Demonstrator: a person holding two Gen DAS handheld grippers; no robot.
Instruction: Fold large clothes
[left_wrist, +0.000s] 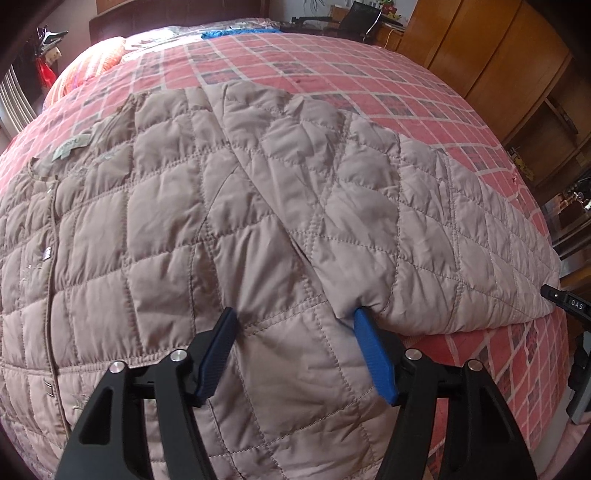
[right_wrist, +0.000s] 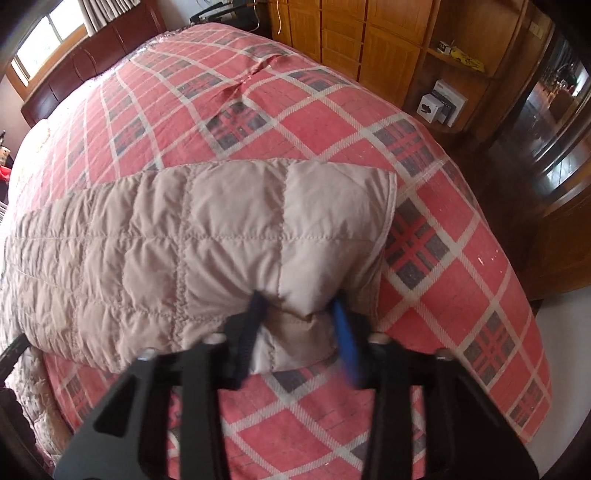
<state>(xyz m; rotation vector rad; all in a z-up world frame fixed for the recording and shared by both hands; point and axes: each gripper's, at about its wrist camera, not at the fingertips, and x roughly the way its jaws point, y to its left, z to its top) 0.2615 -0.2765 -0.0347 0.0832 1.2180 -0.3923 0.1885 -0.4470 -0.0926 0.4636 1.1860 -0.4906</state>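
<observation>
A beige quilted jacket (left_wrist: 166, 229) lies spread front-up on a bed with a red plaid cover (left_wrist: 369, 74). One sleeve (left_wrist: 443, 240) runs out to the right. My left gripper (left_wrist: 295, 319) is open and rests on the jacket near the armpit. Its blue right finger (left_wrist: 365, 332) is tucked under the sleeve's edge. In the right wrist view the sleeve's end (right_wrist: 229, 229) lies on the plaid cover (right_wrist: 258, 92). My right gripper (right_wrist: 298, 304) is shut on the cuff, with padded cloth bunched between its fingers.
Wooden wardrobes (right_wrist: 369, 44) stand along the bed's right side, beside a shelf with small boxes (right_wrist: 441, 101). A dark headboard (right_wrist: 92, 62) and a window (right_wrist: 44, 40) are at the far end. An orange pillow (left_wrist: 99, 62) and a blue item (left_wrist: 218, 34) lie near the head.
</observation>
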